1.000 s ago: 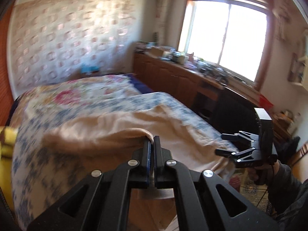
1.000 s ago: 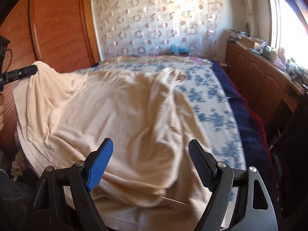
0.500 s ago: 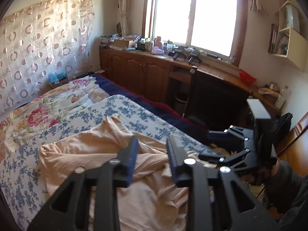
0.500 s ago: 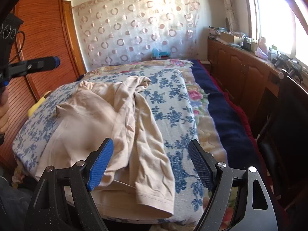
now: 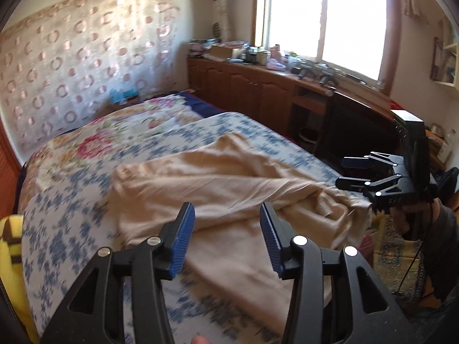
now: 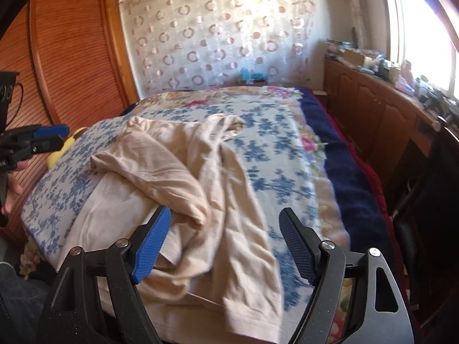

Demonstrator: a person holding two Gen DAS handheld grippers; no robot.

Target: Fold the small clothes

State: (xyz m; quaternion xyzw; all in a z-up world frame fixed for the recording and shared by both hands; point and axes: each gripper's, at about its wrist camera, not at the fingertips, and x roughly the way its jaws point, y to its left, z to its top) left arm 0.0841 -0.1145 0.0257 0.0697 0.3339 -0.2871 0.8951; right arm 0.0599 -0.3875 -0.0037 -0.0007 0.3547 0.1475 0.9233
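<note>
**Now loose on the bed, awaiting a first fold**

Broadly spread ahead of both sets of fingers: a bed (image 6: 287, 154) under a soft quilt printed with blue flowers, a pink-and-cream floral blanket beyond it, a dark navy layer along the side nearest the wooden cabinets (image 6: 370, 106). Probably chosen as the folding place for being wide, flat and yielding.

Lying across the near part of the quilt, just ahead of and below the fingers: a beige garment (image 6: 183, 189), thin knit, limp and creased, rumpled rather than flat. One part doubled over itself into a rounded flap toward the left fingers' side, a longer panel trailing off toward the bed's near edge, its hem hanging slightly over. No neat fold yet, so by the look of it the job stands near its start; spreading or picking a corner seems the likely step.

Hovering over that hanging hem: right gripper (image 6: 223, 243), black frame, one ribbed blue pad and one dark textured pad, wide apart but narrowing a little, cloth beneath them yet not pinched.

Raised above the cloth's nearer fold: left gripper (image 5: 226, 243), two ribbed blue pads, parting at this moment, nothing between them, cloth free.

Smallest, off beside the left fingers at the bed's edge: a yellow soft thing (image 5: 11, 238), too cropped to identify.
</note>
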